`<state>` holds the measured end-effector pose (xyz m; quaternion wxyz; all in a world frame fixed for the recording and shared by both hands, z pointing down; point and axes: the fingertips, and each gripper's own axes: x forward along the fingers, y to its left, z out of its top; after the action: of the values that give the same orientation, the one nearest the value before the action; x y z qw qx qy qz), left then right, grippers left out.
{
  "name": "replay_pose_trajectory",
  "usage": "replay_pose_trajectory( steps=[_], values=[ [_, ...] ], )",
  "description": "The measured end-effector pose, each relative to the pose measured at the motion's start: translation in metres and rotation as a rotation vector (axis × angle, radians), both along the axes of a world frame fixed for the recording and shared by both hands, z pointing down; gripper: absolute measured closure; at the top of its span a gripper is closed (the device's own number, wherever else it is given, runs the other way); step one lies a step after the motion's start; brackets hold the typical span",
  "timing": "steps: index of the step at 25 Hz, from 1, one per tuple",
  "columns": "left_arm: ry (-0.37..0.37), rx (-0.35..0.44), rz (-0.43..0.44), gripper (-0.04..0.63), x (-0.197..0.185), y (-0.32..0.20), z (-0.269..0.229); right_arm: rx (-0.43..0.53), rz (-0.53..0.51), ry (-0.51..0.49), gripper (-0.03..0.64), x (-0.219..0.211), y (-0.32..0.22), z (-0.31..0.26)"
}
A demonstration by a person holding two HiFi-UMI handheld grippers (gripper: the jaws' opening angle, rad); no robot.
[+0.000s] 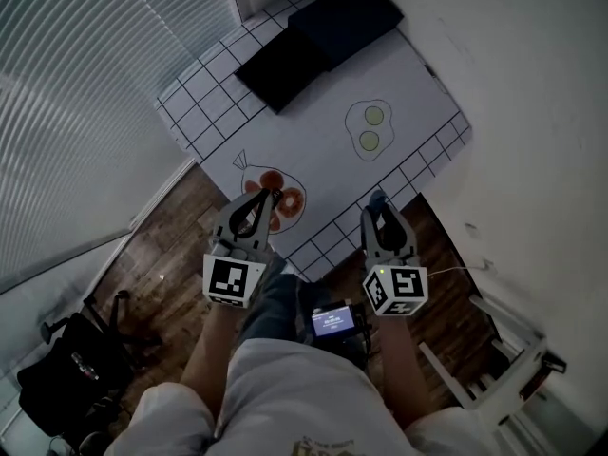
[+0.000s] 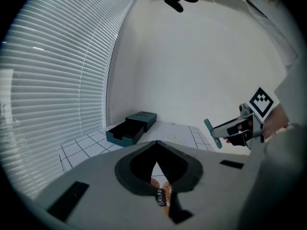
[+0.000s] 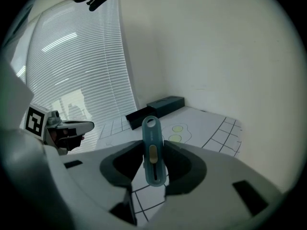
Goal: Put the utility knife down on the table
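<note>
A teal utility knife point(image 3: 152, 150) stands upright between the jaws of my right gripper point(image 3: 153, 158), which is shut on it. In the head view the knife point(image 1: 377, 199) and right gripper point(image 1: 378, 209) hover at the near edge of the white gridded table point(image 1: 313, 141). My left gripper point(image 1: 269, 198) is over the near left corner, above a red drawing labelled bread point(image 2: 163, 191). Its jaws meet at the tip with nothing in them point(image 2: 156, 146). From the left gripper view the knife point(image 2: 211, 129) pokes out of the right gripper point(image 2: 221, 130).
Two dark open boxes point(image 1: 285, 65) point(image 1: 347, 17) sit at the table's far end. A drawing of eggs point(image 1: 369, 129) marks the middle. Window blinds run along the left, a wall on the right. A black bag point(image 1: 66, 378) and a white rack point(image 1: 503, 350) stand on the wooden floor.
</note>
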<state>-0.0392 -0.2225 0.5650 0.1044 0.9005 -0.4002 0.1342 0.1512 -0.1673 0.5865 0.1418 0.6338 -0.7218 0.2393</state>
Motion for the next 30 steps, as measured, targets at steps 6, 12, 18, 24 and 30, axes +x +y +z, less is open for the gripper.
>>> replay_pose_trajectory(
  steps=[6,12,18,24,30],
  values=[
    [-0.012,-0.031,0.002,0.588,-0.005,0.002,0.016,-0.067,0.01,0.006,0.477,-0.001,-0.002,0.031],
    [-0.023,-0.065,0.017,0.588,-0.004,0.004,0.034,-0.132,0.009,0.032,0.477,-0.006,0.003,0.055],
    [-0.03,-0.102,0.036,0.588,-0.001,0.007,0.052,-0.189,0.016,0.081,0.477,-0.002,0.003,0.075],
    [-0.05,-0.137,0.059,0.588,-0.003,0.01,0.068,-0.237,0.013,0.127,0.477,-0.001,0.0,0.091],
    [-0.049,-0.146,0.064,0.588,-0.005,0.009,0.07,-0.251,0.014,0.134,0.479,-0.002,-0.005,0.098]
  ],
)
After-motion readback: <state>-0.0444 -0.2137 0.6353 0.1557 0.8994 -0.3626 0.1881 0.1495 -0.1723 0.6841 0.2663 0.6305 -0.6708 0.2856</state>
